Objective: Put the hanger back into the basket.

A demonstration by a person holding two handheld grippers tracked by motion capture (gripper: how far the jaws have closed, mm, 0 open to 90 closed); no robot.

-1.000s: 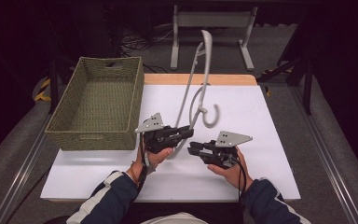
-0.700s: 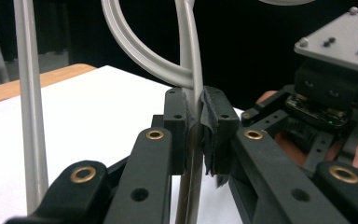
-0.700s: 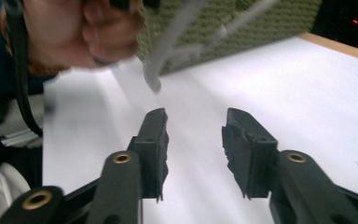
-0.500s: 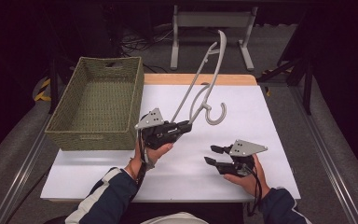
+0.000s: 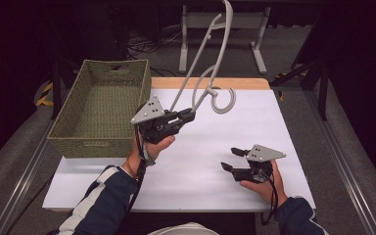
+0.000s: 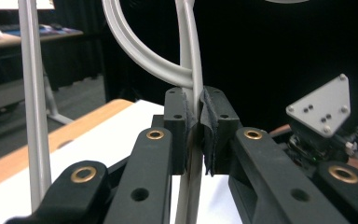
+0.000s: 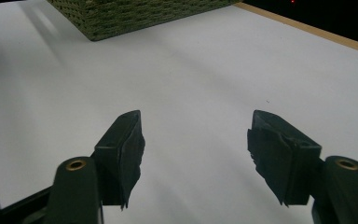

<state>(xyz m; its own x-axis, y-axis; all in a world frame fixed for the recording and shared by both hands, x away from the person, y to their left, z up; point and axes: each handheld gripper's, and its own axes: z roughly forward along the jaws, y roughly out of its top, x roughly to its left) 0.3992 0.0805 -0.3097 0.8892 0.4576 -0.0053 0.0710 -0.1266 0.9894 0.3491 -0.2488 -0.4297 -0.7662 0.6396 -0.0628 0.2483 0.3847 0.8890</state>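
A grey plastic clothes hanger [image 5: 210,63] stands tilted in the air over the middle of the table, its hook curling down near the white top. My left gripper [image 5: 190,116] is shut on the hanger's lower bar; in the left gripper view the pads [image 6: 212,135] pinch the grey bar [image 6: 193,79] between them. My right gripper [image 5: 231,159] rests low at the front right of the table, apart from the hanger. Its jaws have just been opening, and in the right gripper view the gripper [image 7: 196,149] has only bare table between its fingers.
A green woven basket [image 5: 103,105] stands at the left of the white table [image 5: 254,122], close to my left hand. A wooden strip [image 5: 210,83] runs along the table's far edge. Metal stand legs [image 5: 220,44] lie on the floor behind.
My left gripper has lifted the hanger up off the table and tilted it higher. My right gripper let go of the hanger, moved right and toward the front, and its jaws spread apart.
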